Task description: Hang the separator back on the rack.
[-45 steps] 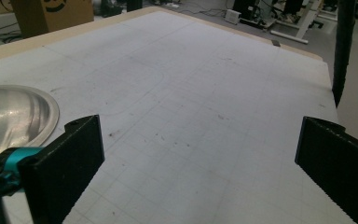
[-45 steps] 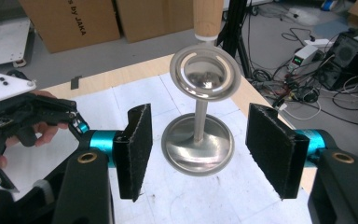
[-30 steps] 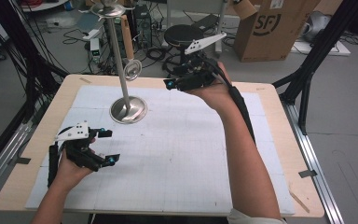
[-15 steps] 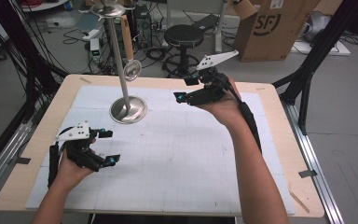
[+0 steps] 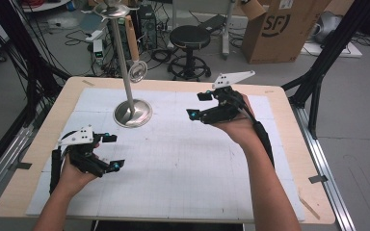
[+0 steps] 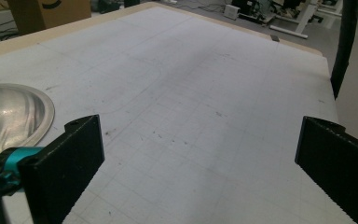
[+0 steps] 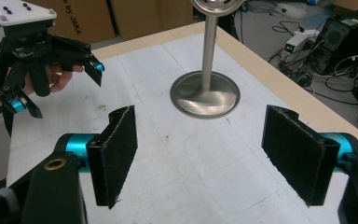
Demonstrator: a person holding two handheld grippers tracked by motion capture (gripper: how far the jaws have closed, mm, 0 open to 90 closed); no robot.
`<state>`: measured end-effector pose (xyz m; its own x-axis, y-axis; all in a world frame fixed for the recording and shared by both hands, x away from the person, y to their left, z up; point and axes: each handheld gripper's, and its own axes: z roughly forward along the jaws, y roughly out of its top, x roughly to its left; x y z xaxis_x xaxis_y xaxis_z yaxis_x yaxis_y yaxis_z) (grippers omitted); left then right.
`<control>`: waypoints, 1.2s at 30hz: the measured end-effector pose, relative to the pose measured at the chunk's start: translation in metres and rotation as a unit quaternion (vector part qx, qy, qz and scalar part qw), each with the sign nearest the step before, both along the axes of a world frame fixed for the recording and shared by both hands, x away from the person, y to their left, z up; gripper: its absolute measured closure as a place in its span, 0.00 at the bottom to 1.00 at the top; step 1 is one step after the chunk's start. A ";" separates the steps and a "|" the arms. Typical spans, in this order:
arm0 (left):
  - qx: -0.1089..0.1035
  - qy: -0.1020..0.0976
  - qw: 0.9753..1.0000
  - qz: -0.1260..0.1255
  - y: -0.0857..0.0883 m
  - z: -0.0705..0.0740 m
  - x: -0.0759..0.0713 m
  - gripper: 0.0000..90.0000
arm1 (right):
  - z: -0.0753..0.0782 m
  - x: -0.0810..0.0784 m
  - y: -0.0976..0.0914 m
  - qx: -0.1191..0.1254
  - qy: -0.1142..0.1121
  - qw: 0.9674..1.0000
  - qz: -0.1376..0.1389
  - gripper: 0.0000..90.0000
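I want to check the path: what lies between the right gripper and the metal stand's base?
Nothing: only bare white mat separates the right gripper from the stand's base, in the right gripper view.

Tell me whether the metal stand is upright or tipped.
Upright. The metal stand has its round base flat on the white mat, its pole rising straight. The right gripper view agrees.

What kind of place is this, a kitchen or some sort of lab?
Most likely a lab or workshop: a gridded work table, loose cables and electronics on the floor, a cardboard box and a black stool behind it.
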<state>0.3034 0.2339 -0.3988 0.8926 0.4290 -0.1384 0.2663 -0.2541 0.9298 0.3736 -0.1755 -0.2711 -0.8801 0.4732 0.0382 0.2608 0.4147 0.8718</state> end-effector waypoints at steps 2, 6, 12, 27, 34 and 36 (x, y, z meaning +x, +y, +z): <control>0.004 0.000 1.000 -0.001 -0.001 0.000 0.000 0.02 | -0.006 -0.002 -0.006 0.002 0.002 1.000 -0.004 0.29; 0.002 0.001 1.000 0.000 -0.001 0.000 0.000 0.02 | -0.018 -0.006 -0.013 0.008 0.009 1.000 -0.011 0.28; 0.000 0.000 1.000 0.001 0.000 0.000 0.000 0.02 | -0.033 -0.011 -0.021 0.011 0.014 1.000 -0.019 0.27; 0.004 0.003 1.000 -0.004 -0.003 -0.001 -0.001 0.02 | -0.066 -0.031 -0.046 0.038 0.015 0.999 -0.035 0.25; 0.006 0.006 1.000 -0.005 -0.006 -0.003 -0.001 0.02 | -0.084 -0.040 -0.054 0.044 0.020 0.998 -0.040 0.23; 0.007 0.006 1.000 -0.005 -0.006 -0.003 -0.001 0.02 | -0.089 -0.042 -0.057 0.048 0.025 0.998 -0.044 0.23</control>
